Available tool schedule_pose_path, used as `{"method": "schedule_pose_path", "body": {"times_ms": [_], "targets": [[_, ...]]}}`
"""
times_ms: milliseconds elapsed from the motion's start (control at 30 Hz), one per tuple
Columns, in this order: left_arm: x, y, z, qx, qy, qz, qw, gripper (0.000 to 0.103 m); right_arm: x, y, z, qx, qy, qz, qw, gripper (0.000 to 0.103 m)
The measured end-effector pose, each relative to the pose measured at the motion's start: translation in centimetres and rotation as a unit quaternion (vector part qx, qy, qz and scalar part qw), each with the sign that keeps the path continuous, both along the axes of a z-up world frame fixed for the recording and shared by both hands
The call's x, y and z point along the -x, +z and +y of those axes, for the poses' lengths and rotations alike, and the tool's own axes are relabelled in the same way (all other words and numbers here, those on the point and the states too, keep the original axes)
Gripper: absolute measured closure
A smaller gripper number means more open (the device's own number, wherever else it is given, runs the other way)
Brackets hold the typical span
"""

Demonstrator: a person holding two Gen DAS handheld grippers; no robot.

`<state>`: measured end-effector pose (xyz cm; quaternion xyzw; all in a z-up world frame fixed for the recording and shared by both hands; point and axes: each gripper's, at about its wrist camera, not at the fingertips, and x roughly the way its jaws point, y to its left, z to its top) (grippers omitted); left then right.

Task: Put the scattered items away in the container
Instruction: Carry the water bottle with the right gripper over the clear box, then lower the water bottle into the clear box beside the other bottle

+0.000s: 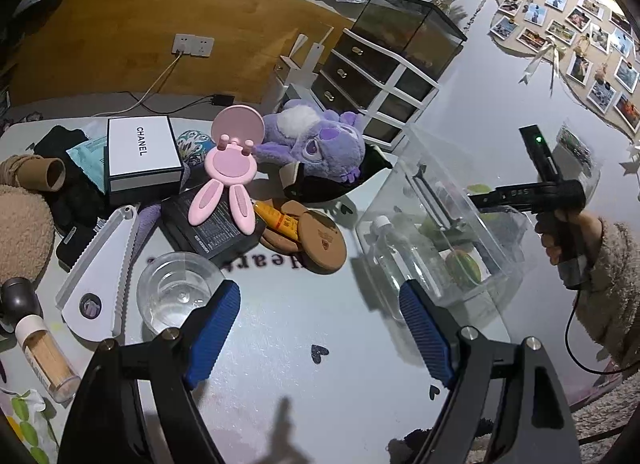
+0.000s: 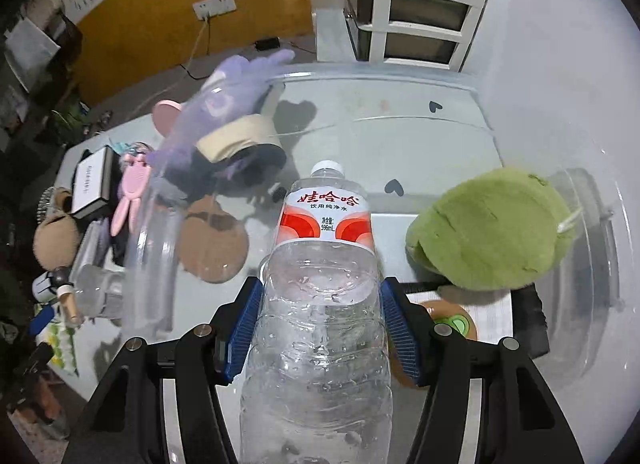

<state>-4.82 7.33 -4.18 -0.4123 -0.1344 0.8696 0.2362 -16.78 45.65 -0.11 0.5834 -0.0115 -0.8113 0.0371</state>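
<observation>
water bottle right up in my lens, clamped crosswise in my right gripper | it's over the clear container, beside the green plush | left gripper spread, empty | risk: slick plastic slips, or bottle clips the bin wall

The table is bare near the left gripper. Farther back, a glass, coasters and toys crowd it.
</observation>
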Motion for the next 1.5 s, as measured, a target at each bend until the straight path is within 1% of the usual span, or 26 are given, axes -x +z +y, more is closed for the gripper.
{"method": "schedule_pose_path", "body": {"times_ms": [200, 300, 367, 400, 467, 567, 633, 667, 700, 767, 800, 867, 933, 1133, 1267, 1333, 1400, 1433, 1500], "targets": [[1.0, -0.3, -0.3, 0.000, 0.001, -0.006, 1.0000, 0.021, 1.7, -2.6, -1.1, -0.024, 0.004, -0.037, 0.999, 0.042], [1.2, -0.4, -0.3, 0.003, -0.002, -0.007, 1.0000, 0.021, 1.8, -3.6, -1.2, -0.026, 0.006, -0.067, 0.997, 0.040], [1.3, -0.5, -0.3, 0.003, -0.004, -0.008, 1.0000, 0.021, 1.6, -3.8, -1.3, -0.016, 0.012, -0.087, 0.996, 0.039], [1.3, -0.6, -0.3, 0.004, -0.006, -0.010, 0.9999, 0.021, 1.3, -3.6, -1.3, -0.018, 0.014, -0.093, 0.995, 0.037], [1.4, -0.7, -0.3, 0.004, -0.008, -0.012, 0.9999, 0.021, 0.6, -2.7, -1.2, -0.024, 0.017, -0.087, 0.996, 0.030], [1.7, -0.9, -0.2, 0.003, -0.011, -0.016, 0.9998, 0.021, -0.3, -0.9, -0.7, -0.023, 0.020, -0.077, 0.997, 0.030], [1.8, -1.0, -0.1, 0.002, -0.014, -0.017, 0.9998, 0.021, -1.1, 0.5, -0.2, -0.023, 0.026, -0.061, 0.998, 0.030], [1.8, -1.1, 0.0, 0.002, -0.016, -0.017, 0.9997, 0.021, -1.4, 0.9, -0.1, -0.029, 0.032, -0.058, 0.997, 0.032], [1.9, -1.1, 0.1, 0.002, -0.018, -0.016, 0.9997, 0.021, -1.6, 1.1, -0.2, -0.032, 0.039, -0.059, 0.997, 0.050], [1.9, -1.0, 0.2, 0.001, -0.021, -0.015, 0.9997, 0.021, -2.1, 0.8, -0.2, -0.026, 0.054, -0.084, 0.995, 0.070], [1.9, -0.9, 0.2, 0.000, -0.023, -0.013, 0.9996, 0.021, -2.4, 0.5, -0.4, -0.017, 0.066, -0.099, 0.993, 0.075], [1.8, -0.8, 0.3, 0.000, -0.024, -0.011, 0.9996, 0.021, -2.8, -0.3, -1.2, -0.027, 0.093, -0.121, 0.988, 0.081], [1.8, -0.7, 0.2, -0.003, -0.024, -0.011, 0.9996, 0.021, -3.0, -1.3, -2.1, -0.043, 0.117, -0.141, 0.982, 0.081], [1.9, -0.7, -0.1, -0.004, -0.019, -0.012, 0.9998, 0.021, -2.4, -3.0, -3.2, -0.041, 0.141, -0.175, 0.974, 0.081], [1.9, -0.8, -0.4, -0.004, -0.012, -0.012, 0.9998, 0.021, -2.1, -5.0, -3.5, -0.080, 0.151, -0.191, 0.967, 0.081], [2.0, -0.9, -0.5, -0.005, -0.011, -0.014, 0.9998, 0.021, -1.8, -5.0, -2.9, -0.070, 0.145, -0.196, 0.967, 0.081], [2.1, -1.0, -0.5, -0.006, -0.010, -0.017, 0.9998, 0.021, -1.8, -4.9, -2.5, -0.071, 0.146, -0.199, 0.967, 0.081], [2.1, -1.1, -0.4, -0.006, -0.011, -0.018, 0.9998, 0.021, -1.7, -4.5, -2.2, -0.067, 0.144, -0.194, 0.968, 0.081], [2.2, -1.1, -0.3, -0.004, -0.013, -0.017, 0.9997, 0.021, -1.0, -3.3, -1.4, -0.060, 0.128, -0.168, 0.976, 0.081]]}}
